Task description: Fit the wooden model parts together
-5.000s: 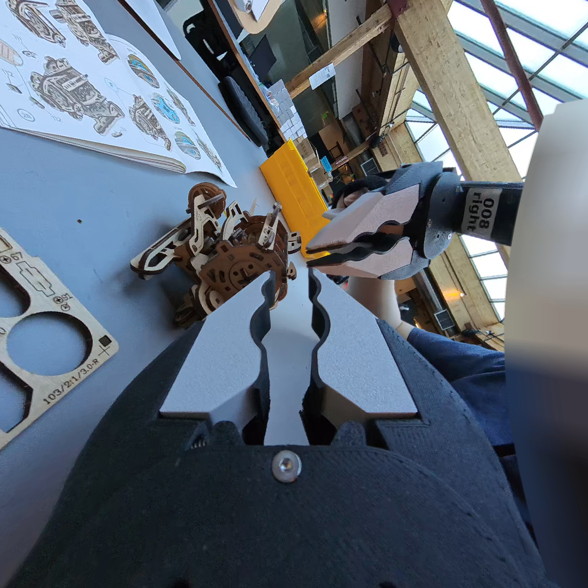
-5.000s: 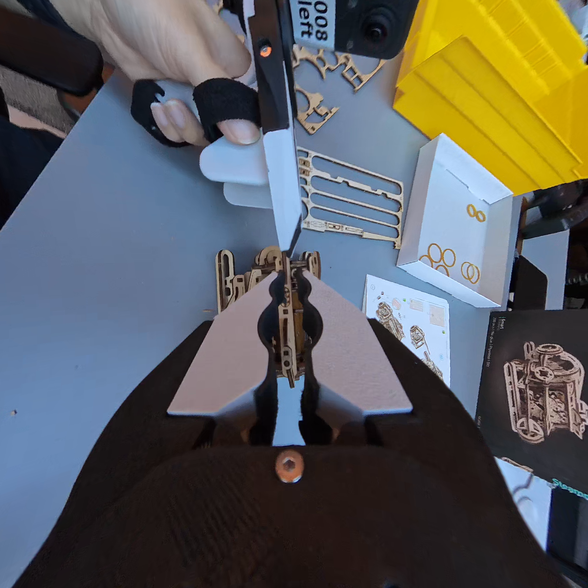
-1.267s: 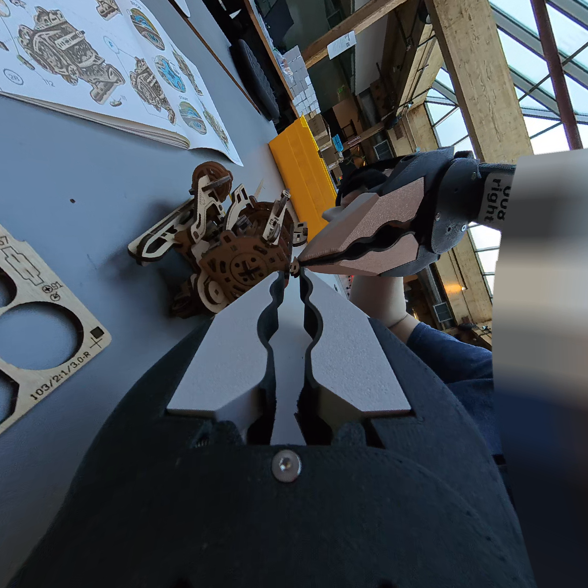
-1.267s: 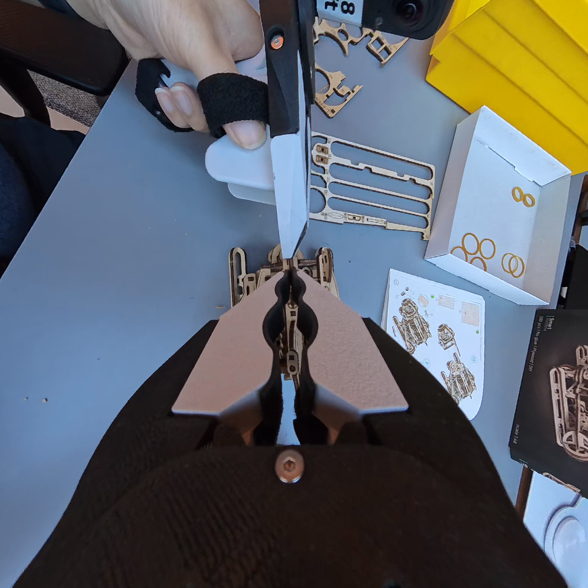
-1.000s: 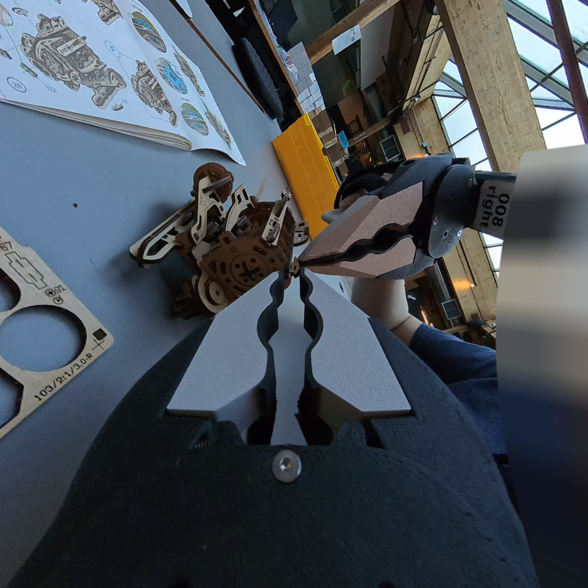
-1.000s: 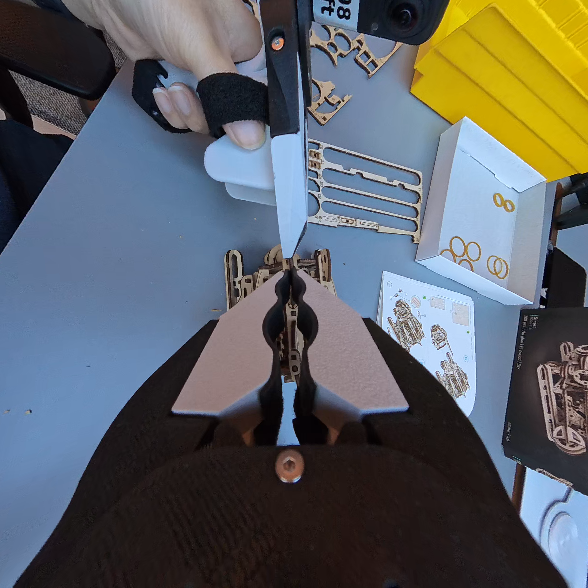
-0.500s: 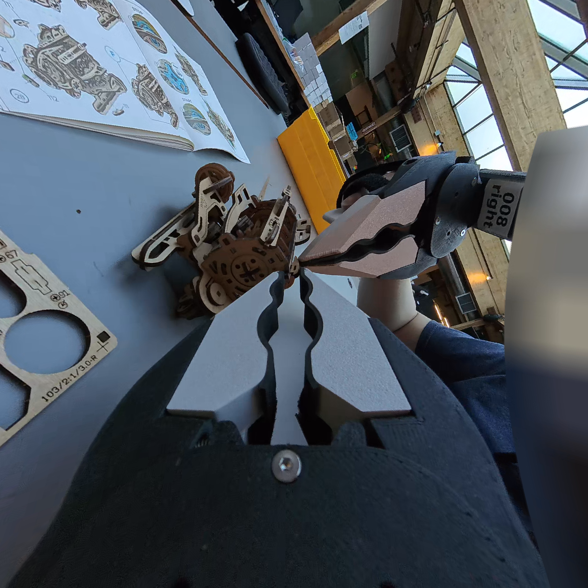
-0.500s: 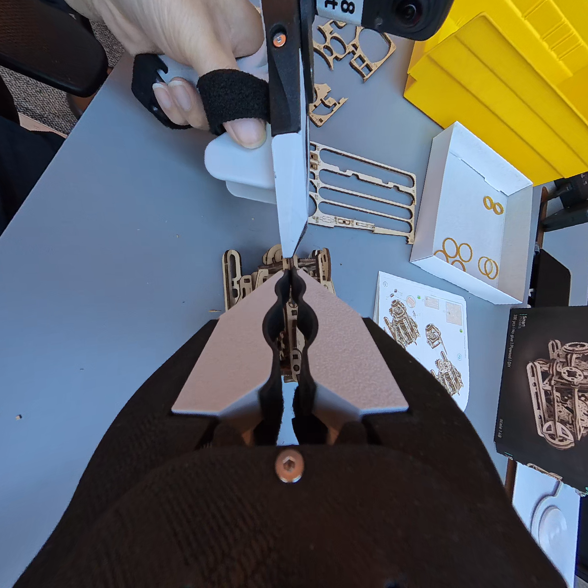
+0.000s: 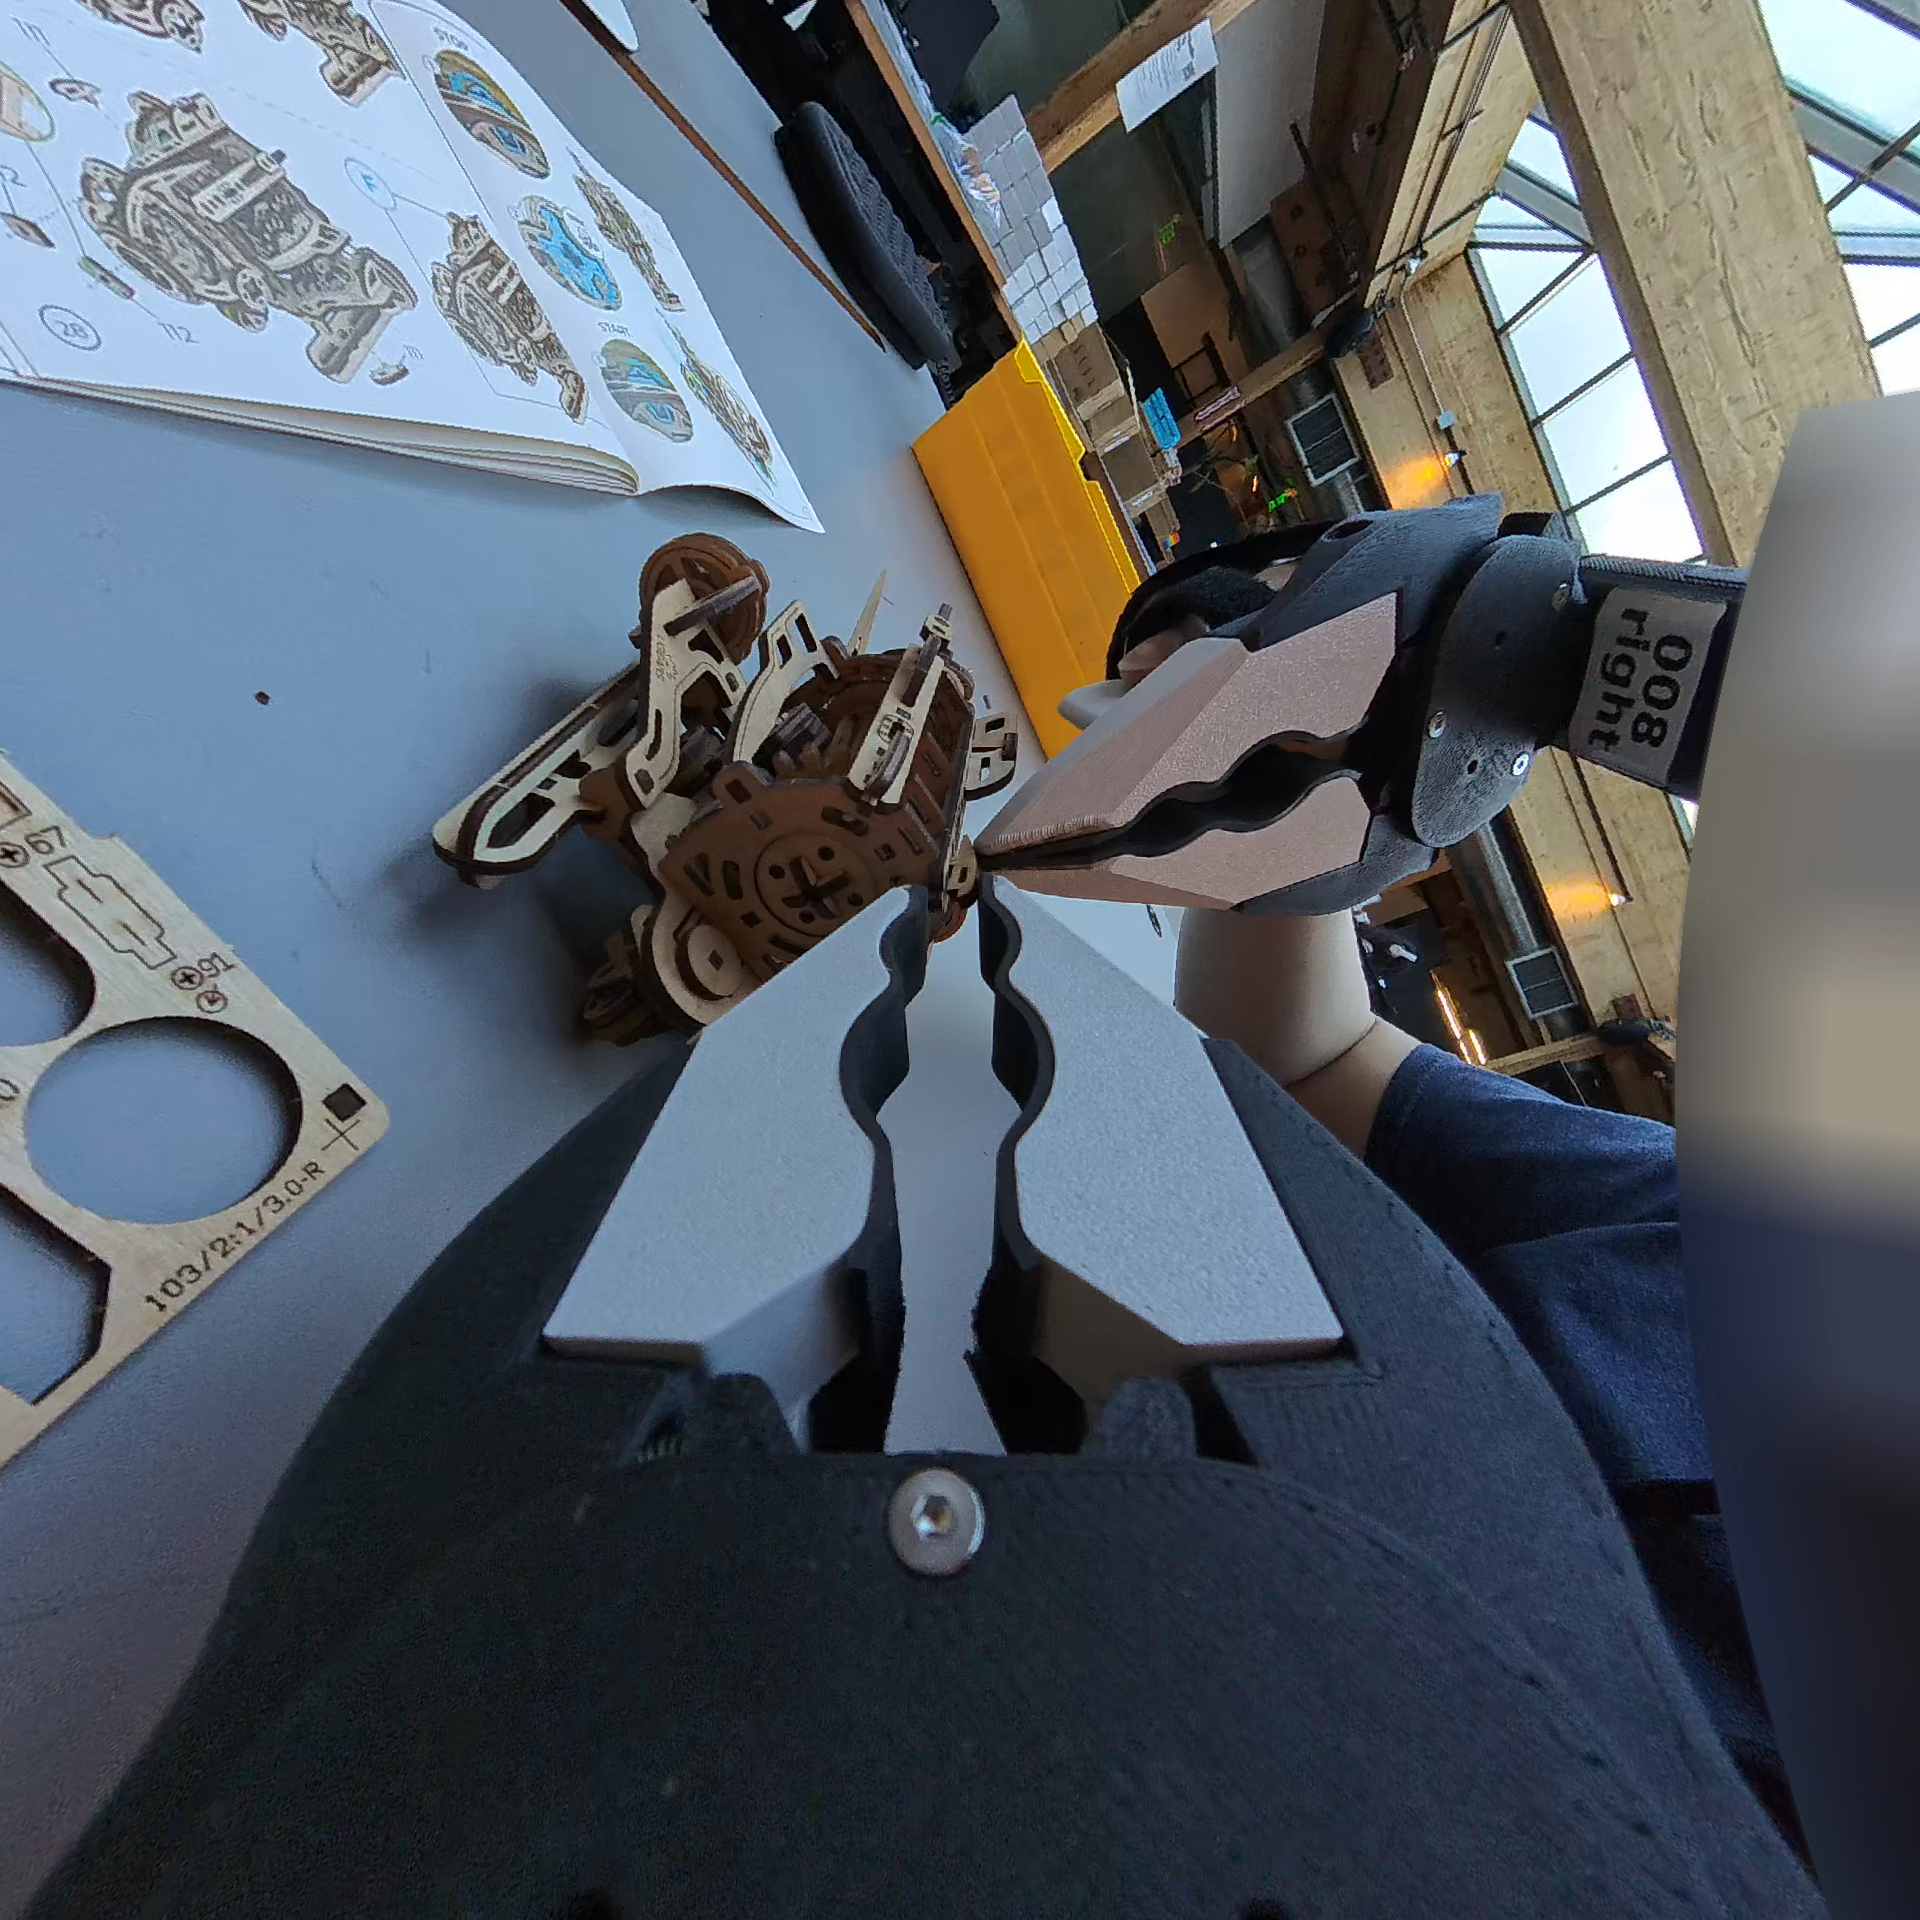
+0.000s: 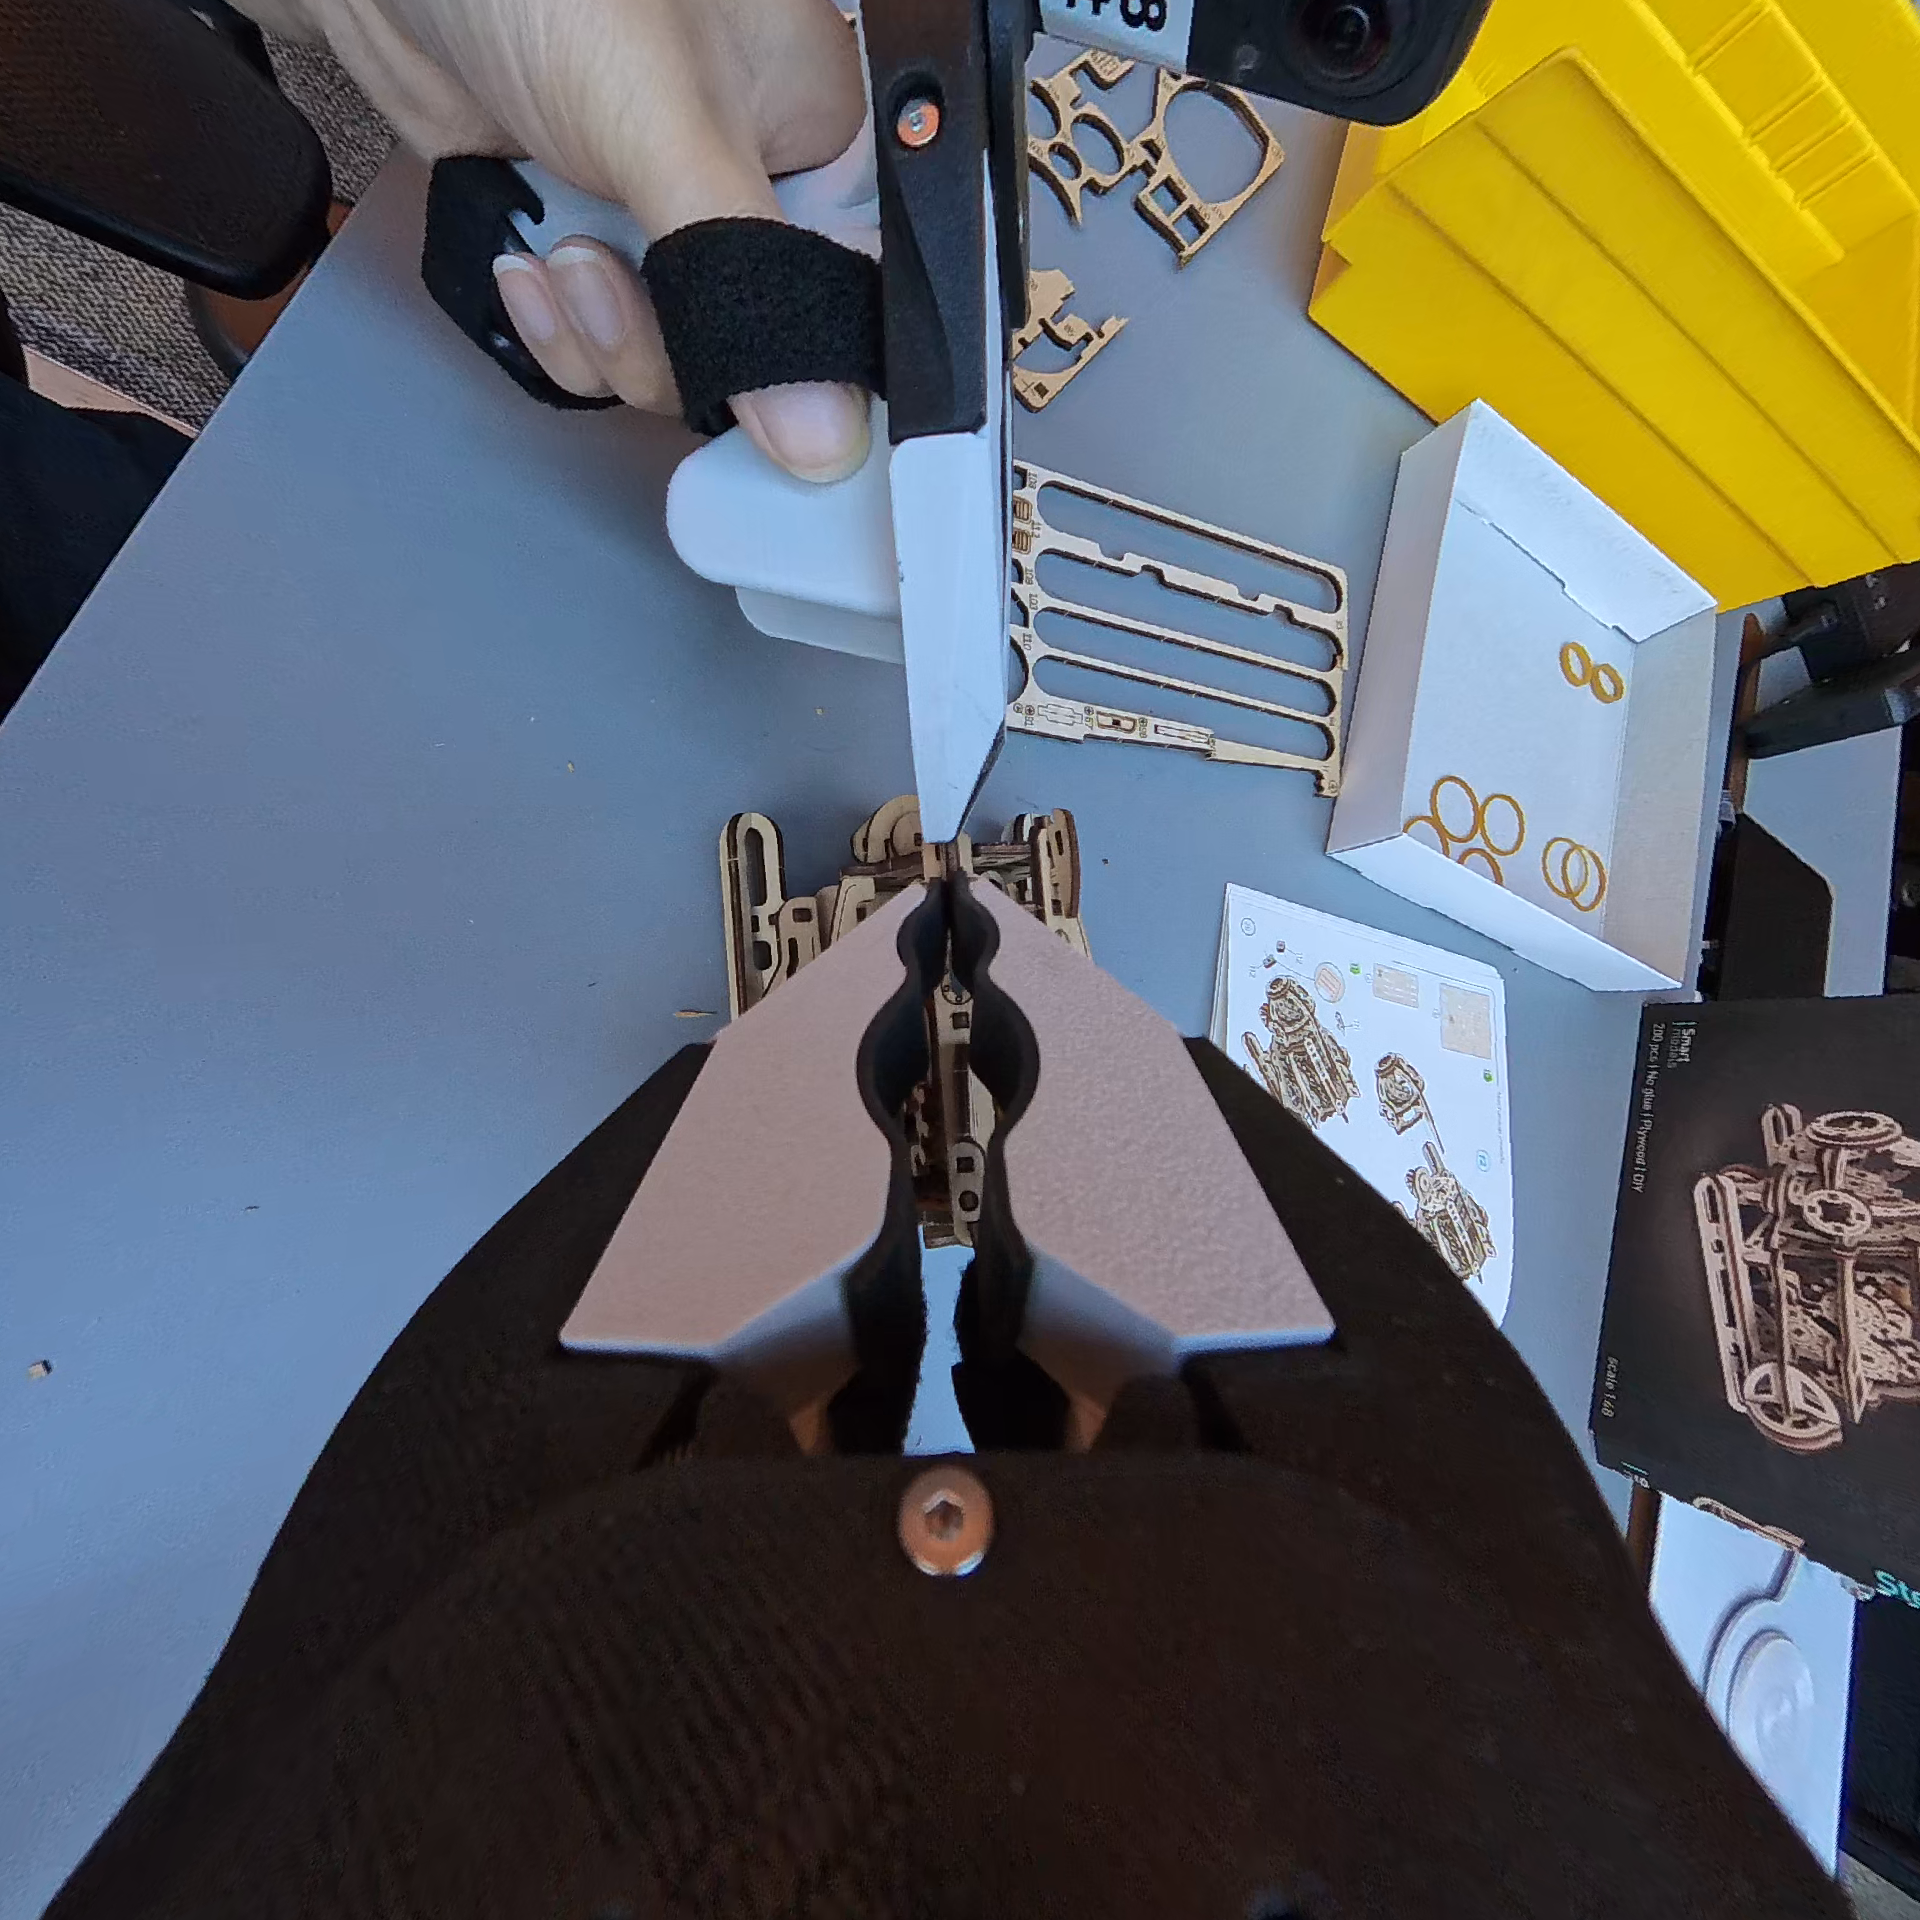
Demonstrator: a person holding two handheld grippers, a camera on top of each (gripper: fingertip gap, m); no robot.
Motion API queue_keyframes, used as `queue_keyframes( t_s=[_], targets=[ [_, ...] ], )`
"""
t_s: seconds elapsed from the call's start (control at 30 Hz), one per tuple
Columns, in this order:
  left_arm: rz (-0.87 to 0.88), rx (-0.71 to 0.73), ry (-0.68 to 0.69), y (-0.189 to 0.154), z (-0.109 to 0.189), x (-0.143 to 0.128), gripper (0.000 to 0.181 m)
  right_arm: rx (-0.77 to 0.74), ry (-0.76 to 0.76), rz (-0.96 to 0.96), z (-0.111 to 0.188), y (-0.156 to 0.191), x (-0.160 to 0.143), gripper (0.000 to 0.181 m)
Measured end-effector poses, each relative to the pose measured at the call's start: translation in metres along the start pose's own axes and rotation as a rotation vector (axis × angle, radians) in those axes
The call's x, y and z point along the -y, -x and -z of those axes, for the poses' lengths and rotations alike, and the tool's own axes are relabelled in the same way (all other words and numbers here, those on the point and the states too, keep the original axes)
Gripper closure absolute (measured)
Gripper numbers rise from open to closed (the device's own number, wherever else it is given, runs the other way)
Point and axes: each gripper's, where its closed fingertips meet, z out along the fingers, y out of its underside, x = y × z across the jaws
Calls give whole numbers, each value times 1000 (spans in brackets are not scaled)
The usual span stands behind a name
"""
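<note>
A half-built brown wooden model (image 9: 769,821) lies on the grey table (image 9: 312,644); it also shows in the right wrist view (image 10: 790,914), mostly hidden behind my fingers. My right gripper (image 10: 943,883) is shut on a small thin wooden part (image 10: 948,1023), held edge-on at the model's near side. My left gripper (image 9: 951,896) has its jaws nearly together, pinching the tip of the same small part (image 9: 958,871). The two grippers meet tip to tip: the right gripper shows in the left wrist view (image 9: 987,847), and the left one (image 10: 940,826) comes down from above in the right wrist view.
An open instruction booklet (image 9: 364,260) and a punched plywood sheet (image 9: 156,1122) lie to the left. Yellow bins (image 10: 1662,260), a white box with rubber rings (image 10: 1507,727), a leaflet (image 10: 1361,1091), a black kit box (image 10: 1787,1247) and an empty plywood fret (image 10: 1174,644) lie around the model. My left and right fingertips are right by each other. The empty plywood fret (image 10: 1174,644) sits 15 cm or so from the ends of my left fingers.
Since five seconds ago my left jaws have narrowed and both grippers' tips have come together at the model's side. Over the last second almost nothing has moved.
</note>
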Motion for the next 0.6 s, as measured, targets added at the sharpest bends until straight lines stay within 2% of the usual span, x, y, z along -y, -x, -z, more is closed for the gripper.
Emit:
queue_keyframes(
  t_s=[0.27,0.6],
  targets=[
    [-11,4,2,0,0,0,174,-3,-2,-4,0,0,0,181],
    [6,-19,0,-1,1,0,174,102,-41,-125,3,-3,1,181]
  ],
)
